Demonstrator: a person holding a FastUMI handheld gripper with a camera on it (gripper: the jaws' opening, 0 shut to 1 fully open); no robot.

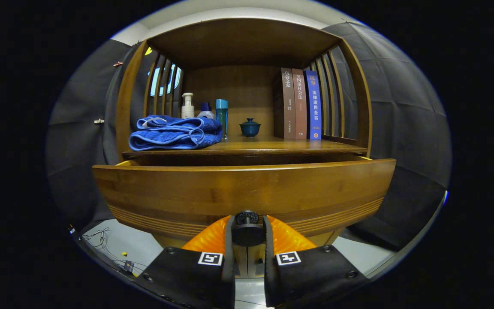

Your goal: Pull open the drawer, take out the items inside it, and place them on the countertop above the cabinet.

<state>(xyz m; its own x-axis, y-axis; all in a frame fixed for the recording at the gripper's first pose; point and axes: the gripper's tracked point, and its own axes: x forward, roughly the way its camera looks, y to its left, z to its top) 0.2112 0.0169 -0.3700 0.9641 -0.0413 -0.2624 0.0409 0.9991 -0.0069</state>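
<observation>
Brown wooden drawer (242, 189), blue towel (174, 133), teal cup (250, 127)

The drawer (242, 189) is smooth varnished wood with a soft sheen, ribbed along its lower edge; its knob (248, 229), clamped between the gripper (248, 234) fingers, looks matt. On the countertop (272, 146) above it, the towel (174, 133) is fluffy cloth, and the cup (250, 127) is glossy glazed ceramic.

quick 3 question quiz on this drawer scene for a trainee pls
1. True or false: the gripper is shut on the drawer knob.
2. What lies on the countertop just in front of the pump bottle? A) books B) blue towel C) lidded cup
3. How many books stand upright at the shelf's right side?

Key: 1 true. 2 B, the blue towel. 3 three.
</observation>
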